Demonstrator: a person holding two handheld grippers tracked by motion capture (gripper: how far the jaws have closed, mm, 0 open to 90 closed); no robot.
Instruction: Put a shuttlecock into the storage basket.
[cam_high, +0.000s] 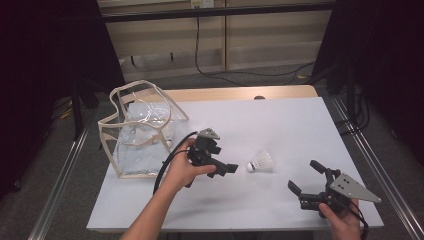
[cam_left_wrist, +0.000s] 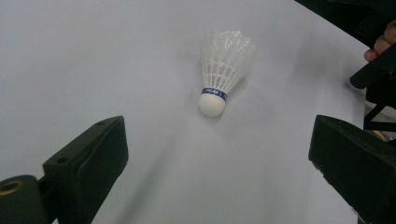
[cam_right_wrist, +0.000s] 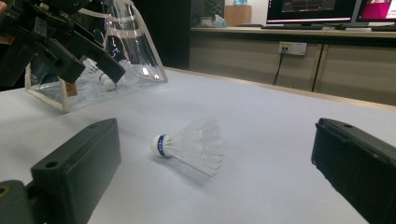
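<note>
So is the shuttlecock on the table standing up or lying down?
Lying down: the shuttlecock rests on its side on the table, its skirt beside its cork.

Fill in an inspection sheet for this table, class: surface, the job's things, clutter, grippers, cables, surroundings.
Surface: white table, wooden strip along its far edge.
Job's things: shuttlecock lying on its side, cork toward the left gripper; clear bag standing open at the table's left, another shuttlecock inside.
Clutter: nothing seen.
Grippers: left gripper open, just short of the shuttlecock; right gripper open, apart from it.
Cables: black cable trailing from the left gripper; floor cable behind the table.
Surroundings: dark curtains on both sides, monitors on a counter.
</note>
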